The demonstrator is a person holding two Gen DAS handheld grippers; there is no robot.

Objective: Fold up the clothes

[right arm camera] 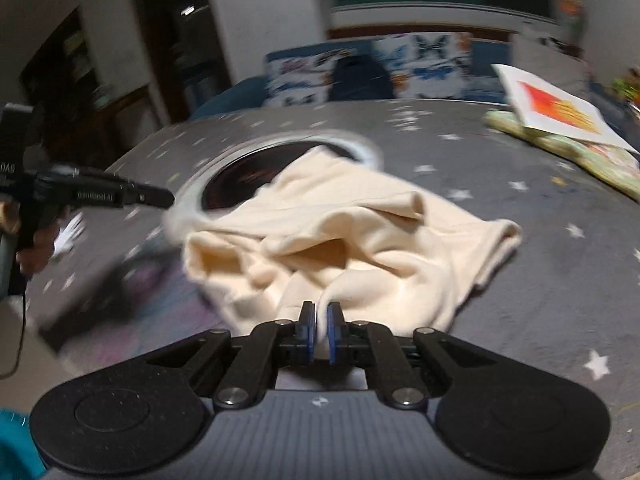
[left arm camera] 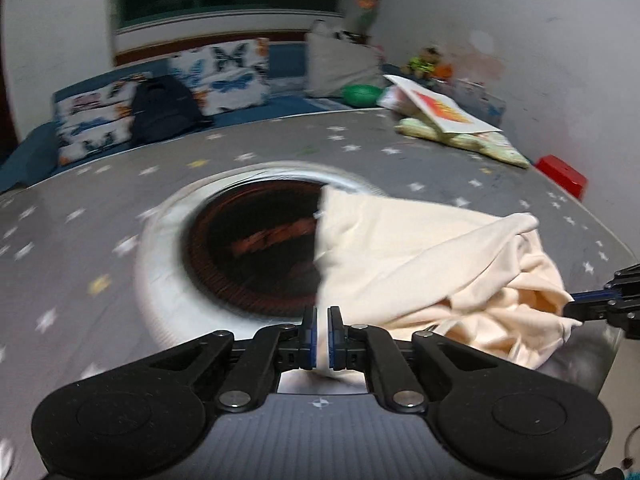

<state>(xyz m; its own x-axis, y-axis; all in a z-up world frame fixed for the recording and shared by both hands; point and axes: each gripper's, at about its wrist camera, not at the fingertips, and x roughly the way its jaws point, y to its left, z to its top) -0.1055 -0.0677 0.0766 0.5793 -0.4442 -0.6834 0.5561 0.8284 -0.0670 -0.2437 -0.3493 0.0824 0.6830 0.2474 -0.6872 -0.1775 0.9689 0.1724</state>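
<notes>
Covering most of both views, the grey star-printed table carries a cream garment lying crumpled near its middle, draped over part of a round dark-centred white-rimmed item whose nature the motion blur hides. Beyond it, smeared butterfly cushions and a book resting on a cloth are cut by the edges. Nearest the lens, the left gripper has its jaws pinched on a thin cream hem, and the right gripper likewise clamps a fold of the garment; a dark blurred shape at the left of the right wrist view cannot be identified.
</notes>
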